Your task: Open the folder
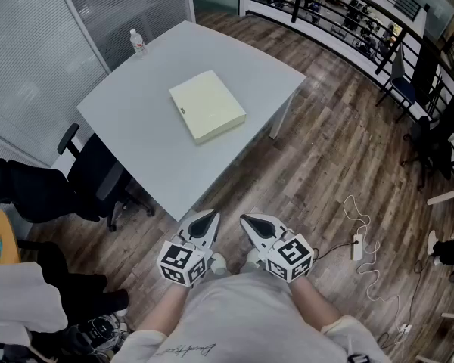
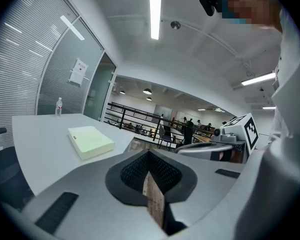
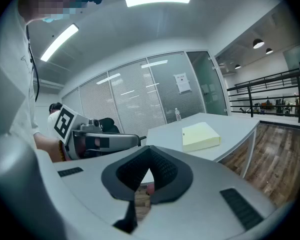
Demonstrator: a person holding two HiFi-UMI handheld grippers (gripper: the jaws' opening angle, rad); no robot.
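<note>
Head view — folder (image 1: 208, 106): pale yellow, closed, flat on the grey table (image 1: 136, 127), its edges set diagonal to the person.
Position: well ahead of both grippers, beyond the table's near corner, nothing between.
Long axis: probably near-right to far-left, though the wide lens makes the outline nearly square; a small label shows on its near-left edge — likely the spine.
Left gripper (image 1: 209, 218): jaws closed together, empty, held low near the body; the folder is almost straight ahead of it, so marginally the nearer.
Right gripper (image 1: 246, 219): jaws shut, empty, just beside the left; the folder lies ahead and to its left.
</note>
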